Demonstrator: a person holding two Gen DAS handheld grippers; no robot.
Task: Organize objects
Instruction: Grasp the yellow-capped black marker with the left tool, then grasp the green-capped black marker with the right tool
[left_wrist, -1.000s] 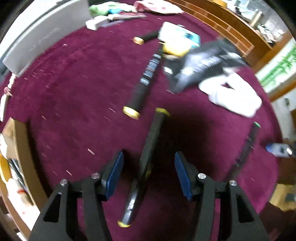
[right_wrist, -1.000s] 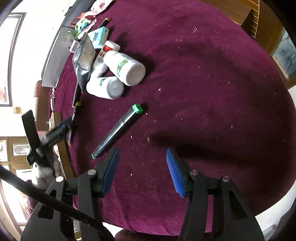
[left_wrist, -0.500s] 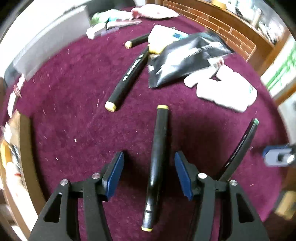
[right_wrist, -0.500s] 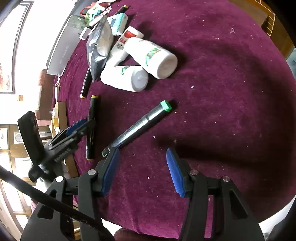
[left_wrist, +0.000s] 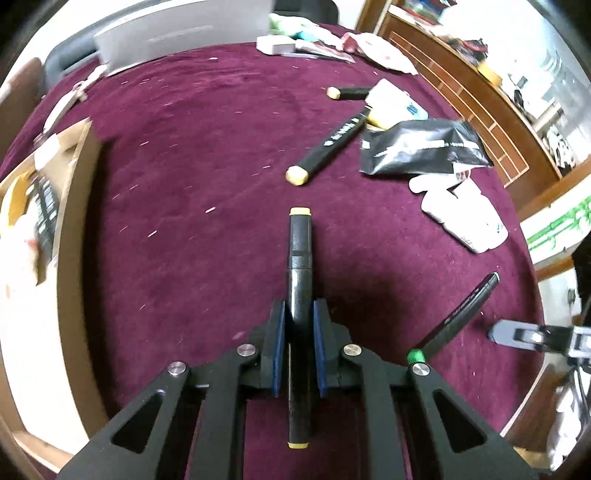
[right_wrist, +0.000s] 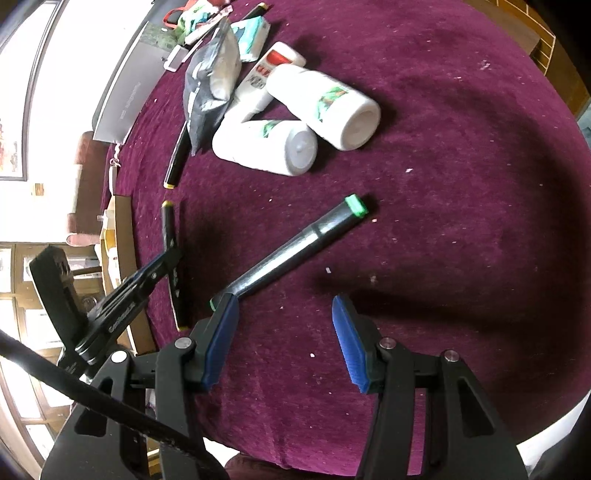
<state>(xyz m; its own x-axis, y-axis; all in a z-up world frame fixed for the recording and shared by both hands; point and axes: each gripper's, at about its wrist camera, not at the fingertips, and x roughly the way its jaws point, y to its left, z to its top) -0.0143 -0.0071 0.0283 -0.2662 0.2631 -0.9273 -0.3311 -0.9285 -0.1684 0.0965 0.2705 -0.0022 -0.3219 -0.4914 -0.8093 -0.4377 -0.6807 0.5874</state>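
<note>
My left gripper (left_wrist: 299, 314) is shut on a black marker with yellow ends (left_wrist: 300, 251), gripping it near mid-length; the marker points away along the fingers, just above the maroon tablecloth (left_wrist: 192, 192). In the right wrist view the same marker (right_wrist: 169, 229) sits in the left gripper (right_wrist: 162, 264) at the table's left edge. My right gripper (right_wrist: 284, 314) hangs open over the cloth with nothing between its pads. A black marker with green ends (right_wrist: 291, 251) lies just ahead of its left finger (right_wrist: 221, 332), with its near end at the fingertip. That green marker (left_wrist: 461, 314) shows at the right of the left wrist view.
A second yellow-capped marker (left_wrist: 328, 147), a black pouch (left_wrist: 424, 147) and white bottles (right_wrist: 266, 147) lie further back. An open cardboard box (left_wrist: 70, 177) with items stands at the table's left edge. A grey flat case (right_wrist: 125, 96) and small packets lie at the far rim.
The left gripper's jaws closed on the yellow-ended marker that lay between them, and it rolled and shifted. The right gripper drifted closer to the green marker and stayed open.
</note>
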